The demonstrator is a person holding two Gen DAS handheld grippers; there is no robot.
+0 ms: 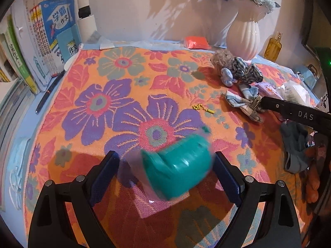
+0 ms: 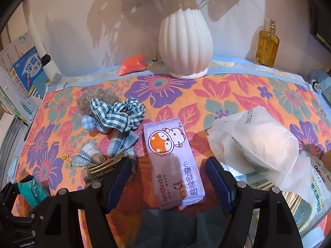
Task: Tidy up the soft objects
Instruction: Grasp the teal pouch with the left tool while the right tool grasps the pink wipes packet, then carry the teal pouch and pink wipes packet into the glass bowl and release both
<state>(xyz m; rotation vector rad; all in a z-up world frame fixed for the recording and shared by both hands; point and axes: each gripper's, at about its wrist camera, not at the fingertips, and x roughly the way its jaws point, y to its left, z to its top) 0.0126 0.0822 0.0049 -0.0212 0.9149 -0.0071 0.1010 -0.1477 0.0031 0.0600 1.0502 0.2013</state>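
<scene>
My left gripper (image 1: 165,171) is open; a teal roll of plastic bags (image 1: 178,169) lies blurred between its fingers, touching neither pad clearly. It also shows in the right wrist view (image 2: 31,192). My right gripper (image 2: 167,181) is open over a purple pack of tissues (image 2: 171,161). A plaid hair bow with a metal clip (image 2: 105,157) lies by its left finger (image 2: 119,183). A checked scrunchie (image 2: 120,113), a small blue checked piece (image 2: 89,122) and a brown furry ball (image 2: 95,99) lie behind. A grey cloth (image 2: 182,227) lies below the gripper.
A white vase (image 2: 185,41), an amber bottle (image 2: 266,43) and an orange packet (image 2: 132,64) stand at the back. Books (image 1: 41,41) and a pen (image 1: 49,91) are at the left. White plastic bags (image 2: 258,140) lie right. A yellow bead chain (image 1: 202,108) lies on the flowered cloth (image 1: 103,103).
</scene>
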